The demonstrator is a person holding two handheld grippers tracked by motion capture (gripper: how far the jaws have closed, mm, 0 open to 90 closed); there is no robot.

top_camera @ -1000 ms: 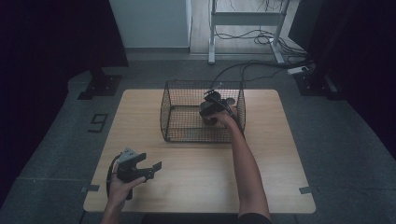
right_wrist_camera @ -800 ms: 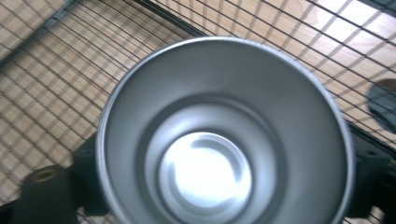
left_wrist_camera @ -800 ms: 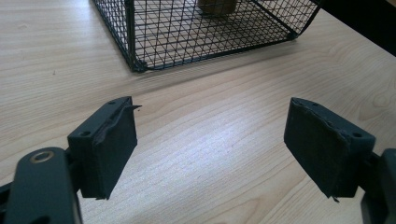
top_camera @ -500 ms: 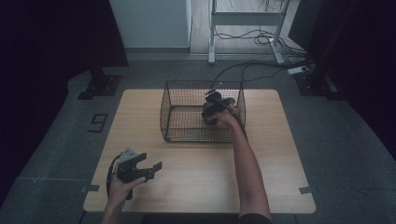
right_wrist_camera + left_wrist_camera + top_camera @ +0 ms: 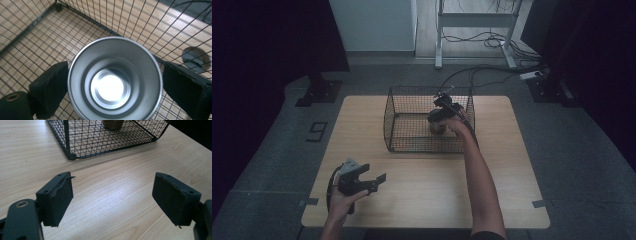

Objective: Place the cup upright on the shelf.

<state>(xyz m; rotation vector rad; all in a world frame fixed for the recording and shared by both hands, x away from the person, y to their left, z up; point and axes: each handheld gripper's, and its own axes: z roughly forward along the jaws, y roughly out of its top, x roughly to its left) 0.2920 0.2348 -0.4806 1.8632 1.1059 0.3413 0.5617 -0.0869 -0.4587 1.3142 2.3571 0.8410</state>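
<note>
We see the right gripper (image 5: 438,121) inside the wire basket (image 5: 412,95), low near its right end; compared with the picture one second before, it has sunk a little and moved slightly toward us, so the change is small and slow. In the right gripper view a metal cup (image 5: 113,80) stands with its mouth toward the camera, between the two black pads (image 5: 51,87); the left pad seems to touch the rim, the right pad stands a little apart, so the jaws are rather wide around the cup and we cannot tell if they really press it. We judge that the cup is now being set on the basket floor, or has just been let go; the placing is near its end, and the next move would be to lift the gripper straight up without catching the wire. The left gripper (image 5: 367,181) has not moved; it rests over the bare table (image 5: 422,200) at the near left, jaws wide and holding nothing.
</note>
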